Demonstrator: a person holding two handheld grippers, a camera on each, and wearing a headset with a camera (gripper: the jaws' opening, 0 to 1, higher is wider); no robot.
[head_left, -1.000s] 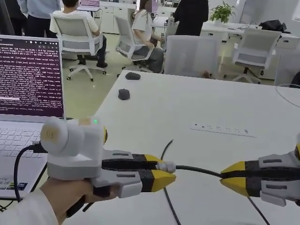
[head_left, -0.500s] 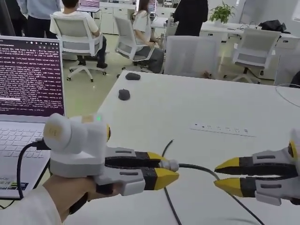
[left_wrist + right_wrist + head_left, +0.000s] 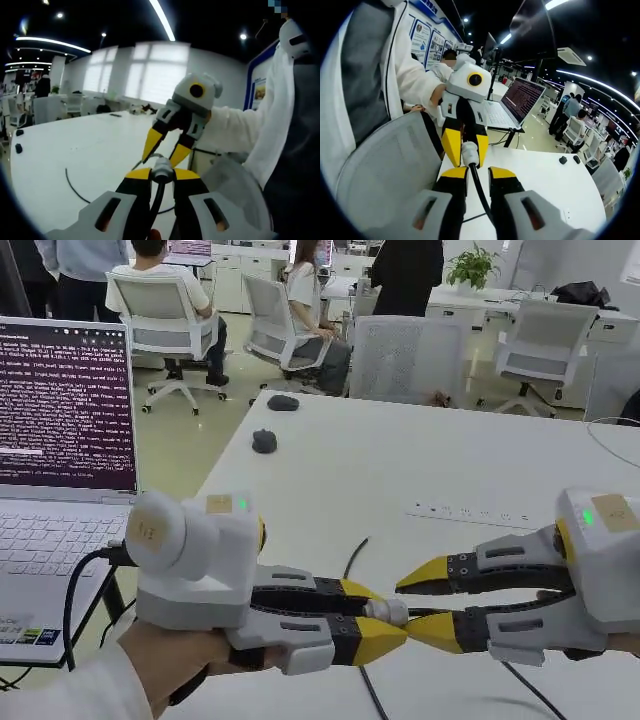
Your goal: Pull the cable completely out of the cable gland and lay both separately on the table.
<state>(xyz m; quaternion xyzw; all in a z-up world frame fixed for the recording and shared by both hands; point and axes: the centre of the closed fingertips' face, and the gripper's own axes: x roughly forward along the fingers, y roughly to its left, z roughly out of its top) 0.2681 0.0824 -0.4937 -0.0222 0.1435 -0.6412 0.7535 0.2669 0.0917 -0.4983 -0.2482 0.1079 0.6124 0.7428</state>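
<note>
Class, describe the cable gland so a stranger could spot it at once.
Over the white table, by the laptop, find the left gripper. Its yellow tips pinch the gland: the one small pale cylinder, with a black cable leaving it.

We have a broad bare stretch of counter (image 3: 330, 480) ahead and to the right. The laptop (image 3: 60, 430) walls off the left; two mice (image 3: 264, 441) and a socket strip (image 3: 470, 514) lie farther out. The left gripper (image 3: 390, 615), clamped on the gland (image 3: 384, 611), meets the right gripper (image 3: 405, 604), fingers spread, nose to nose; cable (image 3: 350, 558) trails beneath.
</note>
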